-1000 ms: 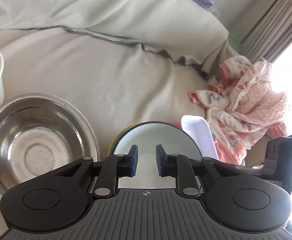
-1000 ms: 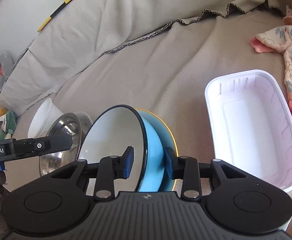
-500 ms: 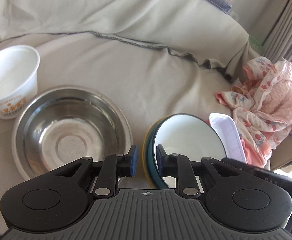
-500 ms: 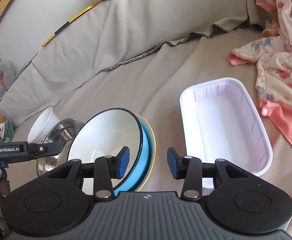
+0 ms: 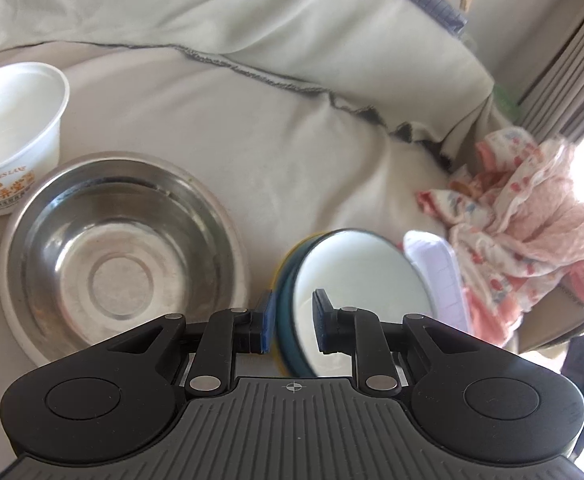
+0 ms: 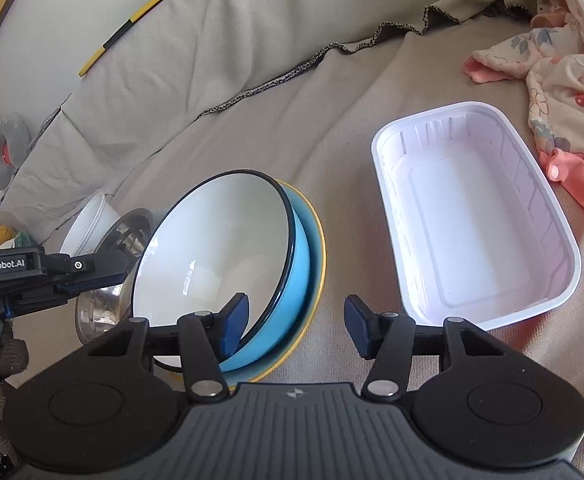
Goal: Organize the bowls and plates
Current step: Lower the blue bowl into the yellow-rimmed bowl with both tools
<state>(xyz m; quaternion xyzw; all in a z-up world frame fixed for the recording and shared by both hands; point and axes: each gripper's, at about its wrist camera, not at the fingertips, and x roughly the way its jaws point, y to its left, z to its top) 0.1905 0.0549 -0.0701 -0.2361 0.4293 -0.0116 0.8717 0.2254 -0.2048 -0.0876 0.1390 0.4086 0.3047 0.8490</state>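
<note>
On the beige-covered sofa (image 6: 331,128), the left tongs (image 5: 290,322) pinch the tilted blue enamel bowl (image 6: 220,252) with its yellow-rimmed plate (image 6: 316,256). The right tongs (image 6: 295,326) are spread wide. The stack could slip sideways if that single rim grip loosens.

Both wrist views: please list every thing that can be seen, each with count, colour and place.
enamel bowl: 1, white inside, blue outside, tilted on its edge against the plate, at centre
plate: 1, blue with yellow rim, tilted behind the bowl
steel bowl: 1, silver, upright on the sofa cover, left of the pair
plastic cup: 1, white with orange print, beside the steel bowl
plastic tray: 1, white, right of the plate
clothes: 1 pile, pink floral, far right
sofa cover: 1, beige, under everything
left tool: 1, black with blue pads, straddling the bowl and plate edges
right tool: 1, same colours, open
</note>
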